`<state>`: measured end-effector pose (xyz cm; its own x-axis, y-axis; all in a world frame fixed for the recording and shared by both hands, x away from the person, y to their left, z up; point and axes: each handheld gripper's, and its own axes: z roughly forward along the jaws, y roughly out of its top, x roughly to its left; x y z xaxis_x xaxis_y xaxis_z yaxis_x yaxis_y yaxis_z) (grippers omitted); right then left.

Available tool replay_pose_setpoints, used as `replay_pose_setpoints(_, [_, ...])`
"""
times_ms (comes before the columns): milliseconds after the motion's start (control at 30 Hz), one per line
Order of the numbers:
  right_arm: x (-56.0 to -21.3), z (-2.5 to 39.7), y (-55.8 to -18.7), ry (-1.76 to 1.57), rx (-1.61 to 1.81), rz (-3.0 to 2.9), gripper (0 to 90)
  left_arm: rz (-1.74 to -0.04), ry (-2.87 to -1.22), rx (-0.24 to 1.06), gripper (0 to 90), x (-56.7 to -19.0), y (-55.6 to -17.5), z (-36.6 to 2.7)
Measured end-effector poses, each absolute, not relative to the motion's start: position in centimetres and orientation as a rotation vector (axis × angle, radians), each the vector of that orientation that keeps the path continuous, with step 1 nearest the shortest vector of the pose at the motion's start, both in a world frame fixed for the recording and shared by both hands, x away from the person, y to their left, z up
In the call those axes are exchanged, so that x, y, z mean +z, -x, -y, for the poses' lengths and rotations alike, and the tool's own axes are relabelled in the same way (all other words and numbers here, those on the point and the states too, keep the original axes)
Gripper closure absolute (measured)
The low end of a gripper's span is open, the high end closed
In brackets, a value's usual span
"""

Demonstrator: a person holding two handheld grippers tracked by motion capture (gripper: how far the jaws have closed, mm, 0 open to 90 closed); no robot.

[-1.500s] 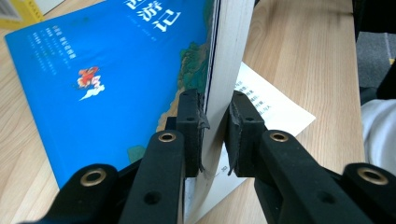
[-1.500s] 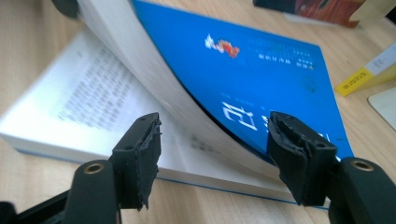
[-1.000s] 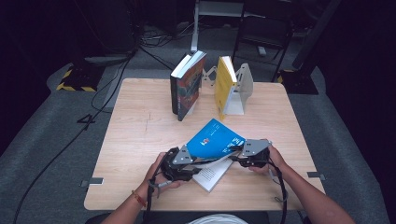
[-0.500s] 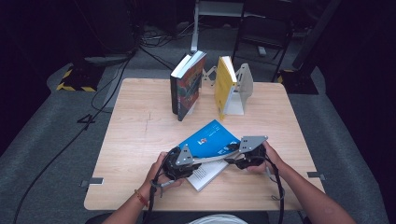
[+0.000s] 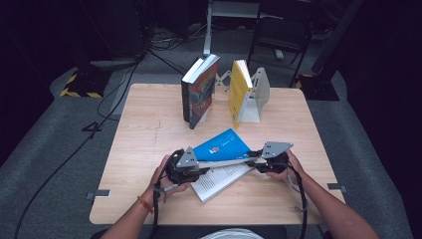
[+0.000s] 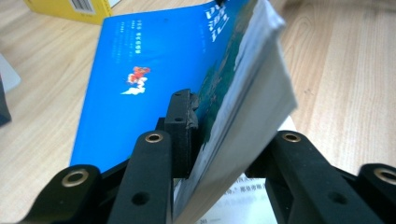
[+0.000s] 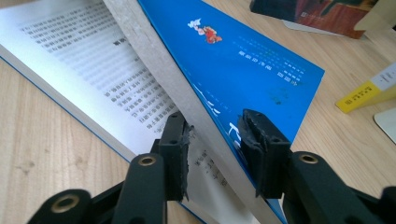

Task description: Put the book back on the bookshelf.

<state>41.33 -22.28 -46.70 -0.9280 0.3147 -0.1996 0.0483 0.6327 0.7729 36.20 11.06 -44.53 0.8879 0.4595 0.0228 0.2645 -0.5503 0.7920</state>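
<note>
Between the two grippers, near the front edge of the worktop (image 5: 149,124), a blue book (image 5: 221,146) lay open with its front cover and a block of pages raised off the printed pages below. Holding that raised block, the left gripper (image 5: 195,166) had its jaws pinched on the cover side and the page side of it, as the left gripper view showed, one pad pressed on the blue cover (image 6: 149,74) and the other jaw tucked under the grey page edges. At the other end of the block, the right gripper (image 5: 256,163) had its jaws set a moderate way apart around the lifted cover and pages; in the right gripper view one pad sat just beside the page edges and the other lay on the blue cover (image 7: 243,56), though whether both pads truly pressed could not be told. Under the raised part, a page of print (image 7: 79,70) lay flat on the worktop. Farther from the grippers, well apart from the blue book, a dark book (image 5: 199,92) stood upright, and beside it a yellow book (image 5: 239,92) leaned against a white bookend (image 5: 260,94).
</note>
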Motion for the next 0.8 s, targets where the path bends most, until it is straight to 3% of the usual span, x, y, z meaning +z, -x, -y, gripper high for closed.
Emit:
replay_pose_setpoints(433, [-45.6,24.4,-38.9,-0.339,1.100,-2.490,72.0,-0.457,-2.186,0.199,60.0,-44.3,-39.8,-9.0])
replay_pose_setpoints(500, [-45.4,24.5,-38.7,-0.330,1.094,-2.489,71.9,-0.482,-2.166,0.186,47.1,-44.1,-39.2,-8.7])
replay_pose_setpoints(600, [-45.3,24.1,-38.5,-0.302,1.058,-2.497,71.6,-0.453,-2.191,0.266,43.2,-43.4,-37.6,-8.1])
replay_pose_setpoints(633, [-45.3,24.1,-38.4,-0.298,1.052,-2.499,71.5,-0.451,-2.215,0.288,44.0,-43.1,-36.9,-7.6])
replay_pose_setpoints(733, [-45.2,24.0,-38.4,-0.293,1.045,-2.504,70.9,-0.457,-2.259,0.355,62.1,-43.3,-36.3,-7.1])
replay_pose_setpoints(800, [-45.3,23.9,-38.5,-0.283,1.038,-2.515,69.7,-0.444,-2.286,0.372,65.4,-43.7,-36.2,-6.9])
